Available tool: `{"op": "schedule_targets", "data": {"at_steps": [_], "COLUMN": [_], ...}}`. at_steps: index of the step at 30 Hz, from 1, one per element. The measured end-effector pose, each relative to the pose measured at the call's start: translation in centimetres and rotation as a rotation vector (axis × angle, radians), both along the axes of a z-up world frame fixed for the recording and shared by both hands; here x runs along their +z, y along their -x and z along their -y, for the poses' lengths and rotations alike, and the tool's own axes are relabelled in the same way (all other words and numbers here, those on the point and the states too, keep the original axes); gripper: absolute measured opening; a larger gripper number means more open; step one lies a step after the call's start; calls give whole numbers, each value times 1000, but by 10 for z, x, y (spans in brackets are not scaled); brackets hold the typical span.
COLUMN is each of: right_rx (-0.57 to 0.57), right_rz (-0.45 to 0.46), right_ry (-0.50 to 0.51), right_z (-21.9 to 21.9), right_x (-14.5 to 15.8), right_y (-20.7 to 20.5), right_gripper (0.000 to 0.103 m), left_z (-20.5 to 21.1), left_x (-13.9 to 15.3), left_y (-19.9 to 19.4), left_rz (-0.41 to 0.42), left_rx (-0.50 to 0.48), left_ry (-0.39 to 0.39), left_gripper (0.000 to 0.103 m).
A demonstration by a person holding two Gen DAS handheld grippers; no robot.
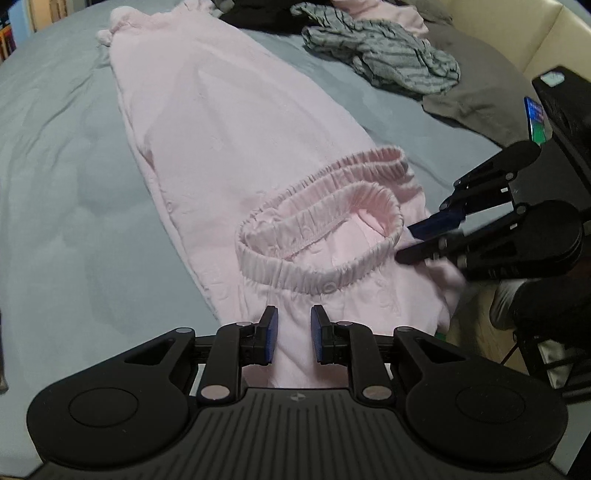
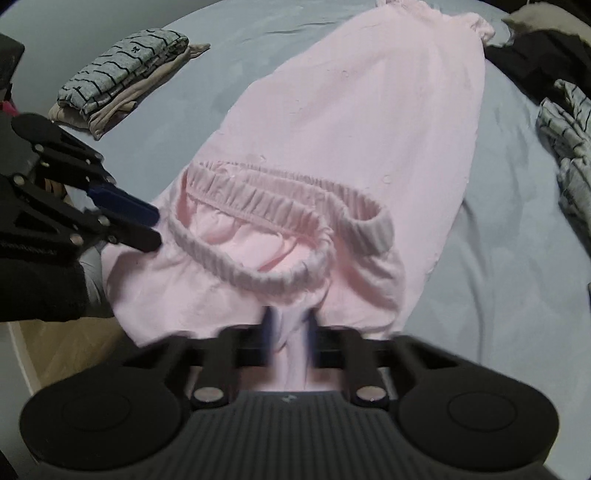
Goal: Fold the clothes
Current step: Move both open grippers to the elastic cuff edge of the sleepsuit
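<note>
Left gripper (image 1: 293, 338) is nearly closed, pads pinching the near edge of the pale pink soft-cotton trousers (image 1: 229, 155). Right gripper (image 2: 288, 332), blurred, also pinches pink cloth at that edge, fingers close together. Trousers lie lengthwise on the grey-blue bedsheet (image 1: 55, 166), elastic ruffled waistband (image 2: 266, 218) gaping open just past both grippers, legs running away to the far cuffs. Bare sheet on both sides. Further off: folded grey striped stack (image 2: 122, 77) far left; crumpled grey striped garment (image 1: 384, 55) far right w/ dark clothes (image 2: 539, 55).

Blue-grey bedsheet (image 1: 55, 184); cream headboard (image 1: 517, 33); wooden floor (image 2: 74, 343).
</note>
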State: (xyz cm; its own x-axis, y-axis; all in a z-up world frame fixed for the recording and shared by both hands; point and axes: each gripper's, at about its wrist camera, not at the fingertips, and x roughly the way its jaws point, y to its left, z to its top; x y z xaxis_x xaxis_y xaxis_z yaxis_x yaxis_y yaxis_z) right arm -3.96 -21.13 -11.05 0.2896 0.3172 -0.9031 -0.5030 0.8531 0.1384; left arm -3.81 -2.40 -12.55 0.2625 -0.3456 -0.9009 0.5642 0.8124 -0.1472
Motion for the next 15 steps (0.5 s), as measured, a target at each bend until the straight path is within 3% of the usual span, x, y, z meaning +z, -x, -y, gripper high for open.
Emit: {"op": "schedule_targets", "data": {"at_steps": [1, 3, 6, 9, 13, 15], "right_rx": [-6, -30, -83, -118, -144, -133], "right_rz": [20, 71, 150, 228, 164, 152], "right_ry": [0, -18, -66, -99, -11, 37], "right_z": [0, 3, 10, 15, 16, 16], "right_x": [4, 20, 48, 68, 42, 22], "right_y": [0, 0, -1, 0, -7, -5], "right_gripper": [5, 4, 4, 4, 4, 8], "left_z": [0, -5, -17, -22, -22, -25], "left_x": [2, 9, 28, 34, 11, 3], "left_y": [-1, -2, -5, -11, -15, -15], "left_rz": [17, 51, 128, 147, 114, 89], "left_rx": [4, 36, 120, 147, 171, 180], "left_ry": [-9, -11, 46, 58, -28, -33], "left_gripper": [0, 0, 0, 0, 0, 0]}}
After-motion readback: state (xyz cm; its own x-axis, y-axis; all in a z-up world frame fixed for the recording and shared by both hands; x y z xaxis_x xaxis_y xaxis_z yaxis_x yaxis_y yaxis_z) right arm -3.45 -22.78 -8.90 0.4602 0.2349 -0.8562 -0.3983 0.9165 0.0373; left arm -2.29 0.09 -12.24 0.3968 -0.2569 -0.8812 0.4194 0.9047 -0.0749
